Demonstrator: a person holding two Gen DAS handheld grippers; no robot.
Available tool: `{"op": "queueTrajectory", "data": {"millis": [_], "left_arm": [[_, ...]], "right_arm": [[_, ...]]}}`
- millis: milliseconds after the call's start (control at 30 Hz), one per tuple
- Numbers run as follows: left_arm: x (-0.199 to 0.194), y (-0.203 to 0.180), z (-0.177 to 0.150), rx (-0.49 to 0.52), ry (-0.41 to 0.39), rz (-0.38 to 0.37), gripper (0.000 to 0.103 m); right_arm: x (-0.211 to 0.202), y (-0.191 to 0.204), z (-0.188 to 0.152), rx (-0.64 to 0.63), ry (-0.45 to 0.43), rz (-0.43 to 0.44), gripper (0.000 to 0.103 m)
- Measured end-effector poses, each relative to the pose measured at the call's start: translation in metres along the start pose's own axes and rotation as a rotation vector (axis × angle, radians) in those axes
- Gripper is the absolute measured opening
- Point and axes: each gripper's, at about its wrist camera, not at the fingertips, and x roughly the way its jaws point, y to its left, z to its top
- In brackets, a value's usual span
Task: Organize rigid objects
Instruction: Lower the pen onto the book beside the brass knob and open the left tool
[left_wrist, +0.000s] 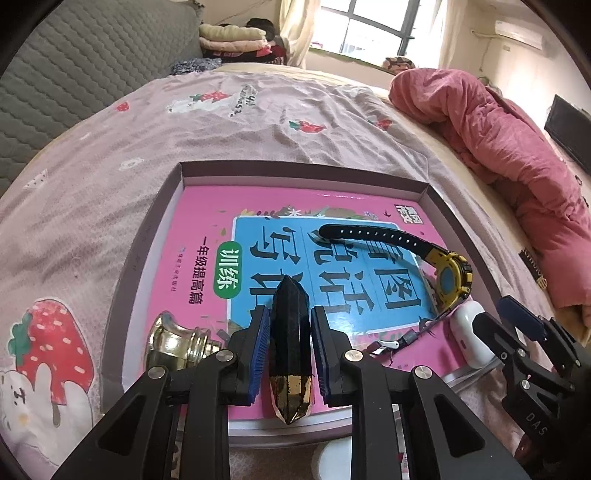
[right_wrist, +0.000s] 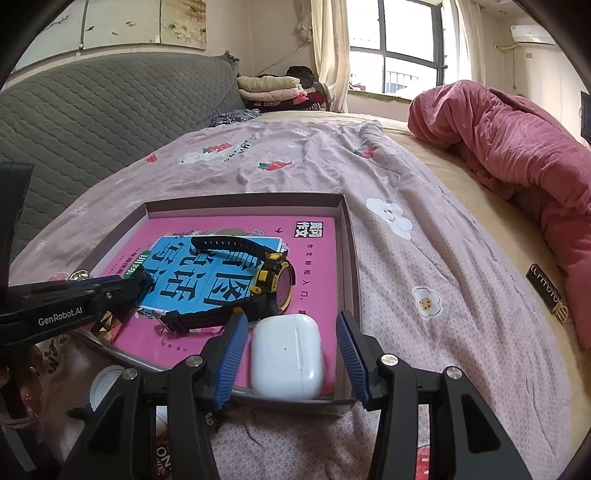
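Over the tray's (left_wrist: 177, 236) near edge, the left gripper (left_wrist: 288, 334) is clamping a faceted black-and-gold bottle (left_wrist: 290, 354).
Next, I judge, it needs lowering onto the pink book (left_wrist: 207, 221); the right gripper (right_wrist: 290, 343) is gaping, untouching, around the white earbud case (right_wrist: 286, 356).

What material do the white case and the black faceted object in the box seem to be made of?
White case: probably smooth glossy plastic, with soft highlights and a thin lid seam. Black faceted object: hard, perhaps coated plastic or glass, since flat facets reflect light and its pointed end shines gold. Neither can be confirmed by look alone.
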Motion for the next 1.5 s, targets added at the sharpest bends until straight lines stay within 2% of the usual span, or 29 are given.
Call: {"op": "queueTrajectory", "data": {"millis": [800,933,1300,1500], "left_arm": [[-0.011,0.006,0.001,-0.006,-0.005,0.012,0.025],[-0.016,0.005,0.0,-0.008,-0.01,0.006,0.029],[-0.033,0.003,0.004,-0.005,-0.031,-0.012,0.042],[-0.042,0.002,0.007,-0.01,-0.046,-0.007,0.049]], "right_arm": [[-0.007,0.004,0.002,-0.021,-0.031,-0.004,0.05],[-0.008,0.001,0.003,0.003,-0.033,0.026,0.05],[-0.014,0.002,0.006,-0.002,-0.061,0.031,0.051],[-0.019,0.0,0.008,0.009,-0.081,0.04,0.055]]}}
